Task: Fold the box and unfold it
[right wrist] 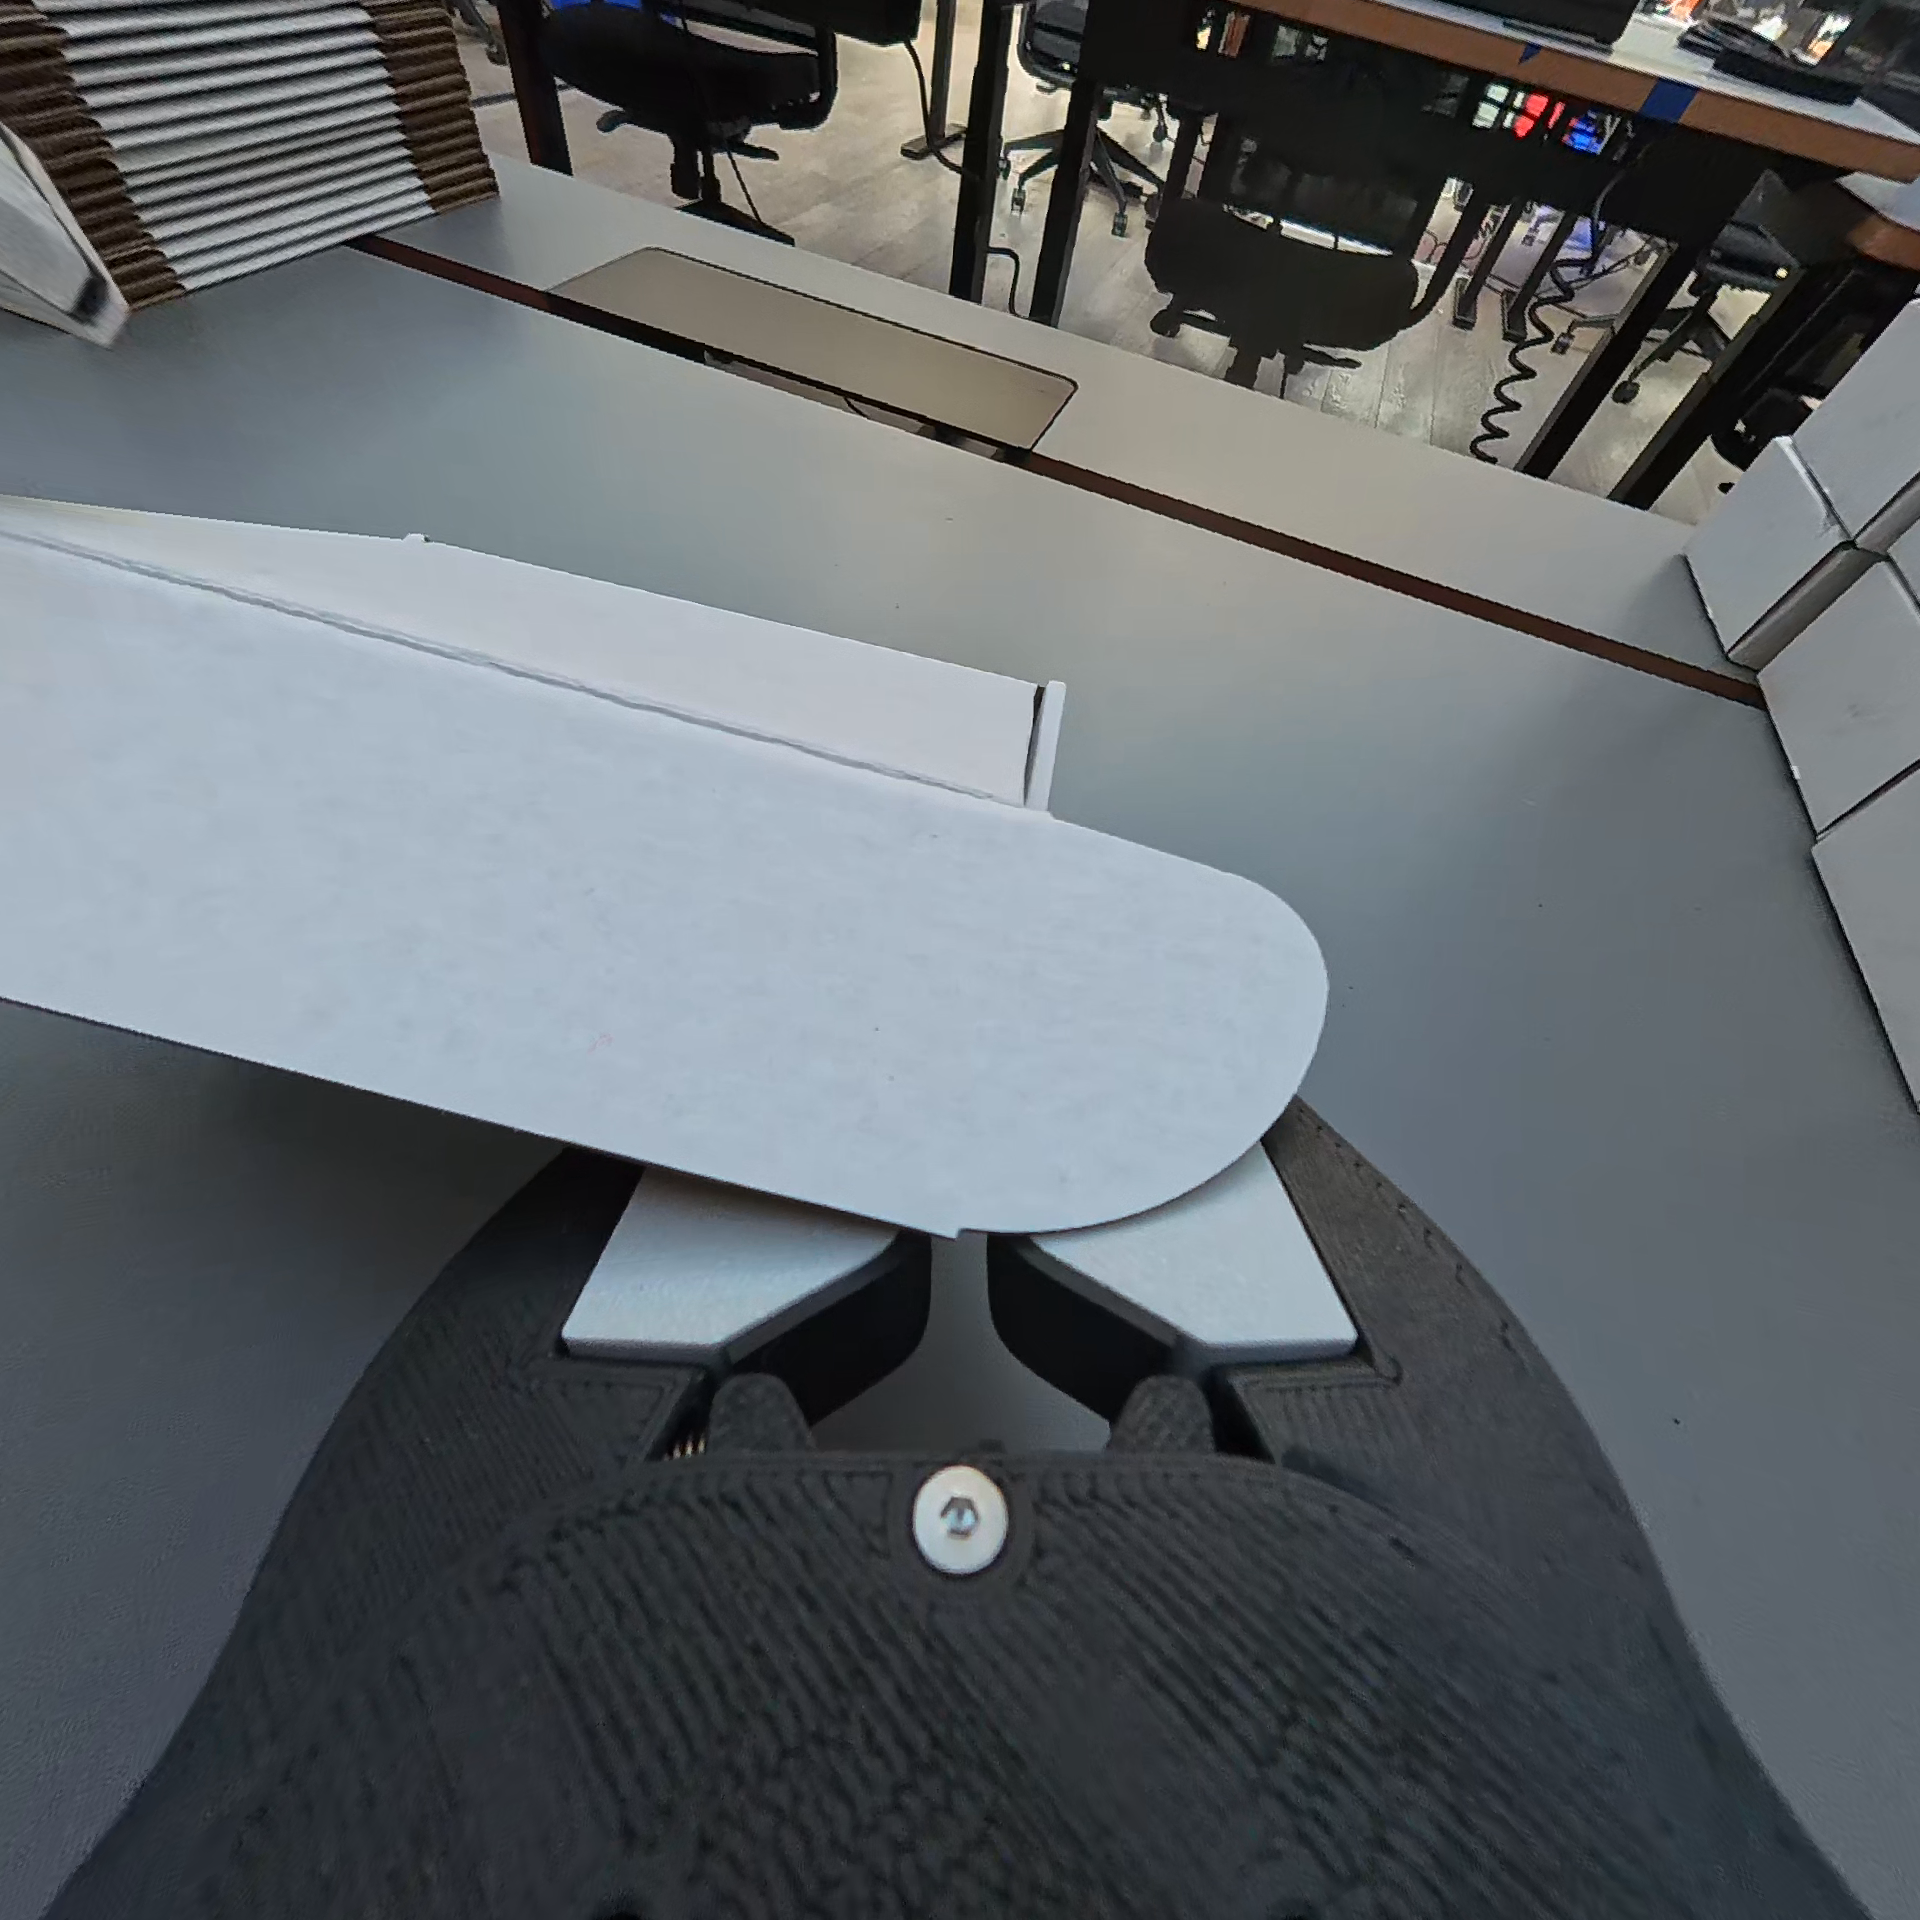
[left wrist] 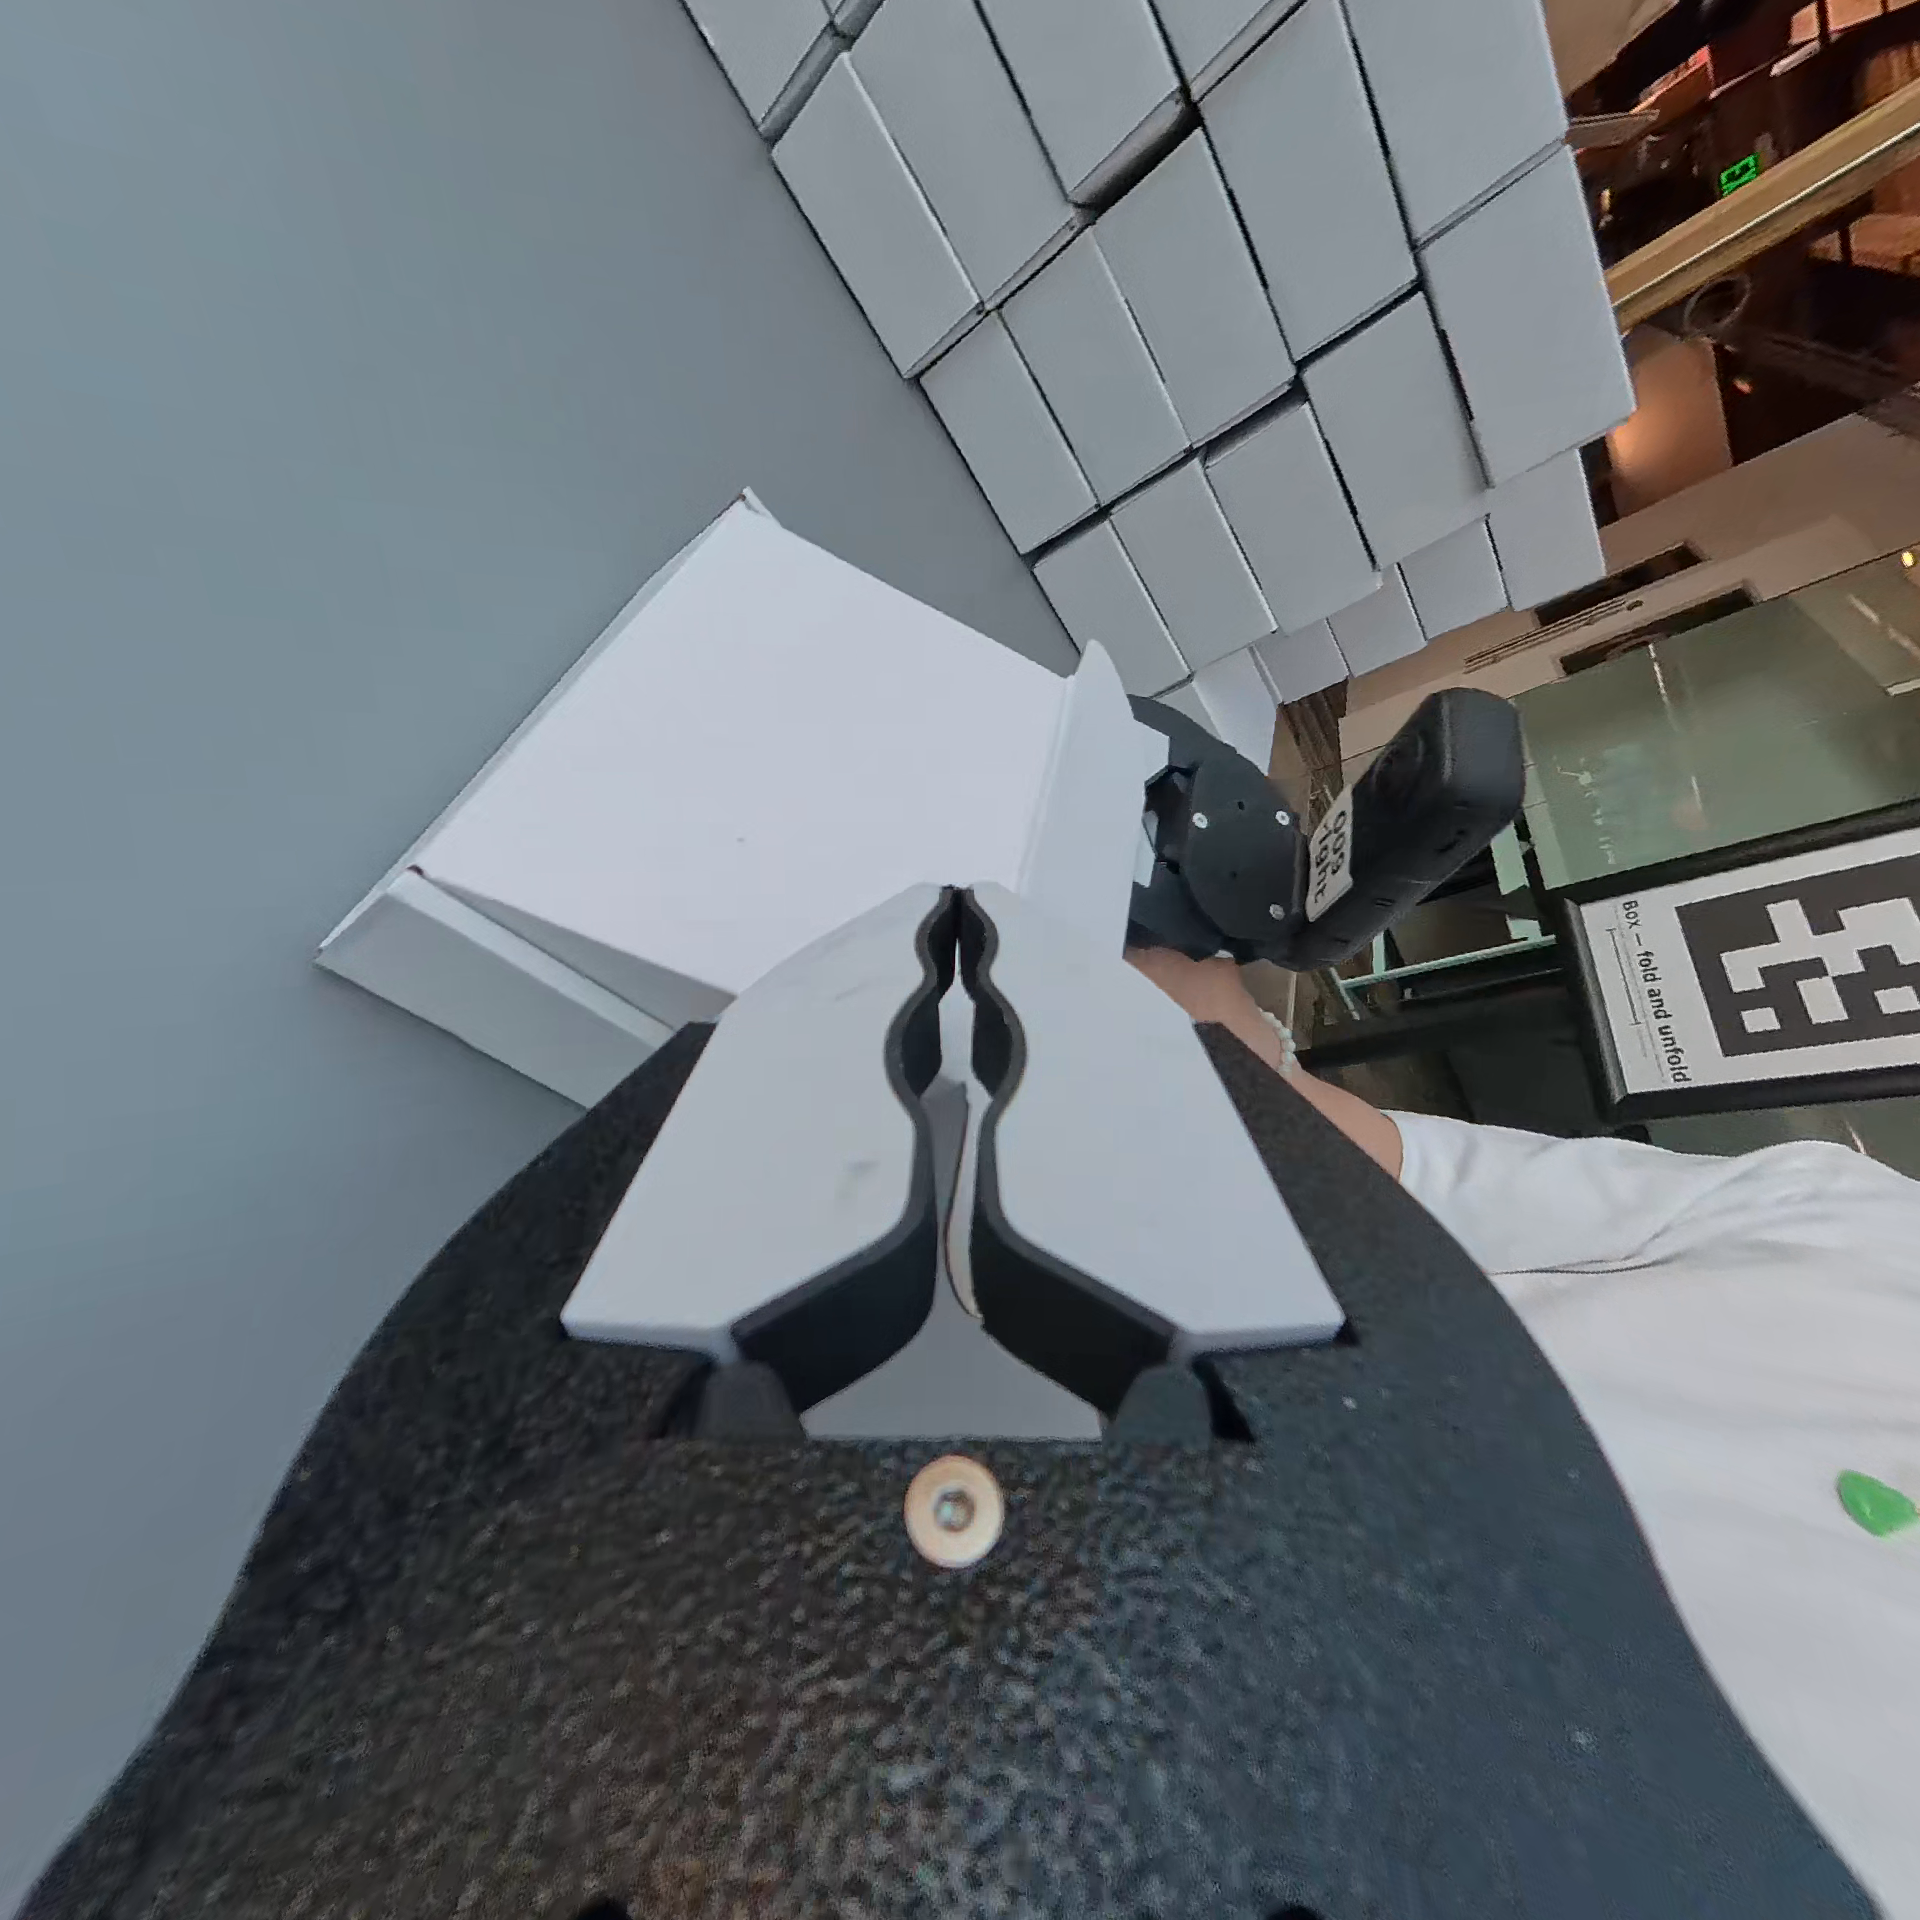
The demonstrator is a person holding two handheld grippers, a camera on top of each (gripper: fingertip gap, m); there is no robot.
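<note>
Black textured gripper housings fill the lower half of both wrist views. On the grey table (right wrist: 1351,790) lies the white box (left wrist: 748,748), partly folded, interior not visible. Its rounded flap (right wrist: 831,1018) overhangs the right gripper (right wrist: 961,1195), covering the fingertips; whether they clamp the flap cannot be determined. The left gripper (left wrist: 956,935) has its tips pressed together, with a thin pale edge showing between the fingers lower down, not identifiable. Stacked white cartons (left wrist: 1247,312) stand behind the box; flat cardboard blanks (right wrist: 239,135) are cut off at the frame edge.
</note>
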